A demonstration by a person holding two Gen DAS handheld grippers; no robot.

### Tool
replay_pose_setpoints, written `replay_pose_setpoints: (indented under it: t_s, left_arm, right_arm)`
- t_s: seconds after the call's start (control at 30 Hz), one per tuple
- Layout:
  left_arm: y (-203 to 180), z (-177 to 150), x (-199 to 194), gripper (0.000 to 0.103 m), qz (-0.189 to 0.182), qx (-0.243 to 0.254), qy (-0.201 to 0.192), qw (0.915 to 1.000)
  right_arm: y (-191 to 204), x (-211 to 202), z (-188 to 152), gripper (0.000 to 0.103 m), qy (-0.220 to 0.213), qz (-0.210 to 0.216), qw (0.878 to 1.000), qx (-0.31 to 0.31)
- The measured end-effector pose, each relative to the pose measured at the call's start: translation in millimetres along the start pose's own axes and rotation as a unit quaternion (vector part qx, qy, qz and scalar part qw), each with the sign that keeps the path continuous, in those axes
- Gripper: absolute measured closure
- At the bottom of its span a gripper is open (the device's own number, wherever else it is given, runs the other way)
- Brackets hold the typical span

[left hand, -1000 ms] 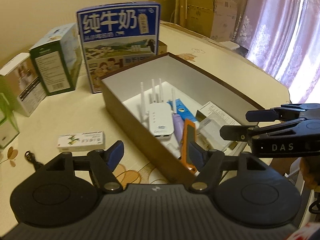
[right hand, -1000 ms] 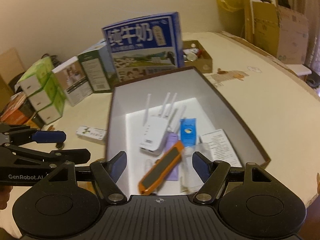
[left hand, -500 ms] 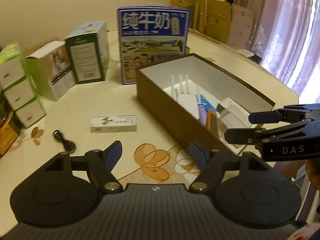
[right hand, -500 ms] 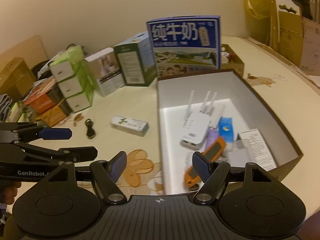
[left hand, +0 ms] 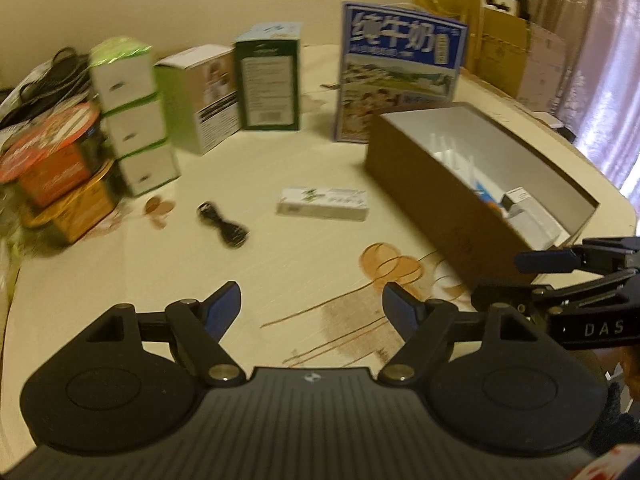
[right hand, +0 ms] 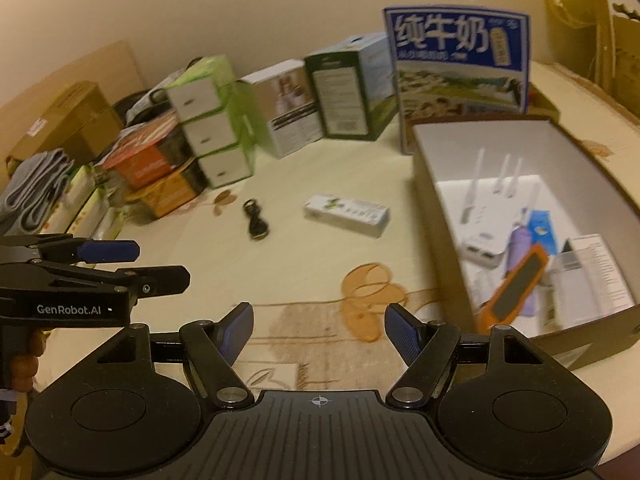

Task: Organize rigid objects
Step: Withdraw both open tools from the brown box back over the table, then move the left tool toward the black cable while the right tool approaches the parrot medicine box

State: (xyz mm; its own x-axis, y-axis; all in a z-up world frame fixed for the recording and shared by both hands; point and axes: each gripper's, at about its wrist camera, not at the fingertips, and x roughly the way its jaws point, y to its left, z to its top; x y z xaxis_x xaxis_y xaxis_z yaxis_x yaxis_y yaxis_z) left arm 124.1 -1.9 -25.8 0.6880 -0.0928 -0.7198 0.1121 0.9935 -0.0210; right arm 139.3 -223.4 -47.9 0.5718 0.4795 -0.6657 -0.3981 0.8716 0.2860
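Note:
A brown box with a white inside (left hand: pixel 448 192) (right hand: pixel 436 200) stands at the right of the table. It holds a white router with antennas (right hand: pixel 480 240), an orange-cased device (right hand: pixel 516 284), a purple item and leaflets. A small white carton (left hand: pixel 323 203) (right hand: pixel 347 211) and a coiled black cable (left hand: pixel 224 226) (right hand: pixel 255 221) lie on the table left of the box. My left gripper (left hand: pixel 312 306) is open and empty over the table. My right gripper (right hand: pixel 319 326) is open and empty near the box's front corner.
A tall blue milk carton (left hand: pixel 400 80) (right hand: pixel 460 68) stands behind the box. Green and white cartons (left hand: pixel 268 76) (right hand: pixel 348 92), stacked green-white boxes (left hand: pixel 128 116) and orange tins (left hand: pixel 60 184) line the left and back. Cardboard boxes (left hand: pixel 508 52) stand at the far right.
Both grippers have swung left, away from the brown box. The box has shifted to the right of each view and the left-hand cartons, cable and small carton have come into view.

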Motion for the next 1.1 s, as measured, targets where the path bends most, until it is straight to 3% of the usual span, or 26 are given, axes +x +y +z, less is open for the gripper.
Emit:
replay_pose_setpoints:
  t_s: [0.57, 1.1]
  left_arm:
    - [32, -36, -2, 0.028, 0.019, -0.046, 0.040, 0.9980]
    - [47, -36, 33, 0.028, 0.036, -0.070, 0.070, 0.9944]
  right_arm:
    - [31, 38, -20, 0.033, 0.050, 0.020, 0.998, -0.014]
    - [27, 84, -15, 0.033, 0.064, 0.005, 0.998, -0.028]
